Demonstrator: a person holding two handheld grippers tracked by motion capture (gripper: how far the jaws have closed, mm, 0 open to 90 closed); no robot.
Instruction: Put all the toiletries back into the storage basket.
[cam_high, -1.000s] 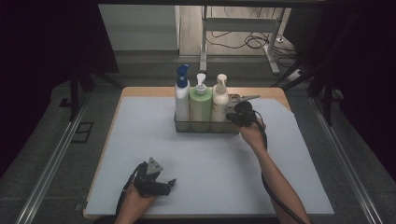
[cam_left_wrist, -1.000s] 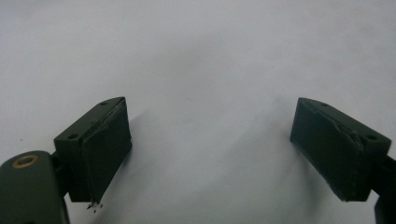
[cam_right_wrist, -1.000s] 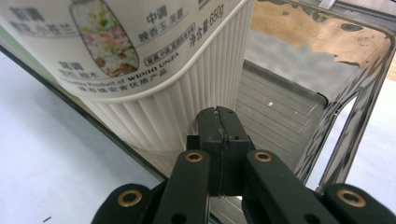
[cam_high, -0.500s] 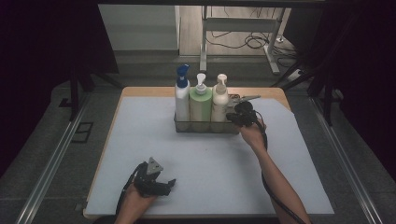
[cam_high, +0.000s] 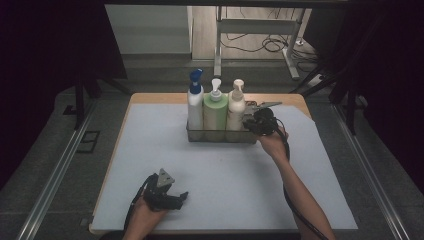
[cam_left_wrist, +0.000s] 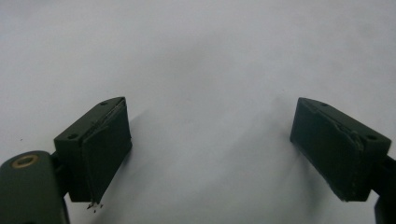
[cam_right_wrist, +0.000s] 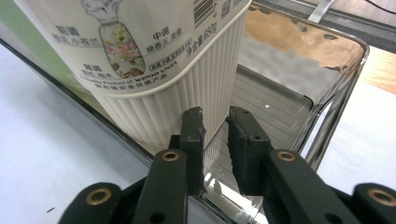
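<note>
White matting is covering the table (cam_high: 150, 150). At one o'clock, the right gripper (cam_right_wrist: 215, 122) is pinching the clear tray's (cam_right_wrist: 341, 93) wall beside the cream bottle (cam_right_wrist: 154, 60), probably for dragging. The left gripper (cam_left_wrist: 210, 140) is idling at seven o'clock, jaws spread wide.

The left hand (cam_high: 145, 212) lay low at the near edge, its forearm barely entering from below, and held the left gripper (cam_high: 172, 198) pointing to the person's right, grey plate on top. Its jaws stood wide apart in the left gripper view (cam_left_wrist: 210, 149), with nothing between them. The right arm stretched forward and slightly leftward, nearly straight, the right hand (cam_high: 272, 142) raised at the wrist. The right gripper (cam_right_wrist: 215, 123) had its jaws drawn close together, with only a narrow gap left between their tips.
</note>
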